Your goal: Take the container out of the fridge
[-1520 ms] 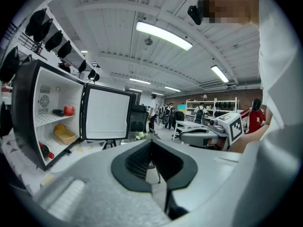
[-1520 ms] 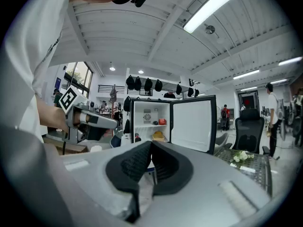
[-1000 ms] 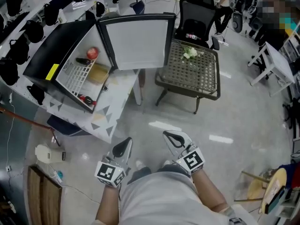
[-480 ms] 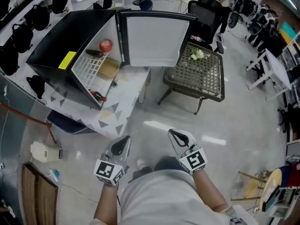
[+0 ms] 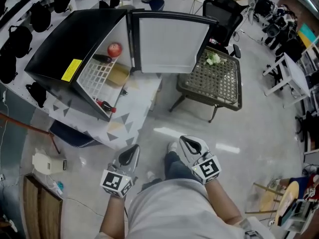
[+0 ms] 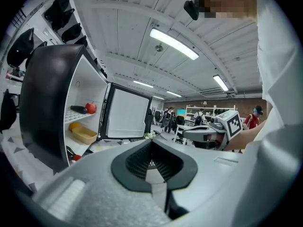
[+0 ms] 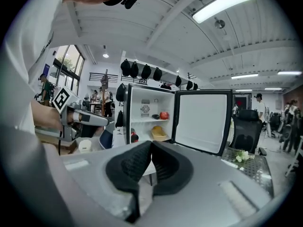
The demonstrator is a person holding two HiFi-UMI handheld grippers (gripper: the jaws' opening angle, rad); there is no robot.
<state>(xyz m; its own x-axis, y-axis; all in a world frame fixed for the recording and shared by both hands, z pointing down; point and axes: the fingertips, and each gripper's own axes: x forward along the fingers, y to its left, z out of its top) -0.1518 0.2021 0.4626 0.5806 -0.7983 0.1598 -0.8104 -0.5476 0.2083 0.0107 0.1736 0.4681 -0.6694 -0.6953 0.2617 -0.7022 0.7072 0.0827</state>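
Note:
The black mini fridge (image 5: 65, 44) stands on a low white table, its door (image 5: 169, 41) swung wide open. Inside, a yellow container (image 5: 118, 74) sits on the middle shelf, below a red apple (image 5: 114, 49) and a dark vegetable (image 5: 102, 59). The container (image 6: 84, 135) also shows in the left gripper view, and the container (image 7: 160, 134) in the right gripper view. My left gripper (image 5: 130, 153) and right gripper (image 5: 189, 144) are held low near my body, far from the fridge. Both are shut with nothing in them.
A wicker side table (image 5: 212, 81) with white flowers (image 5: 213, 59) stands right of the fridge door, with a black office chair (image 5: 224, 14) behind it. A red item (image 5: 106, 106) lies in the fridge's bottom. A white jug (image 5: 47, 162) sits on the floor at left.
The fridge has come a little closer and lower in the head view. A foot has stepped forward between the grippers. Both grippers stay shut near my waist.

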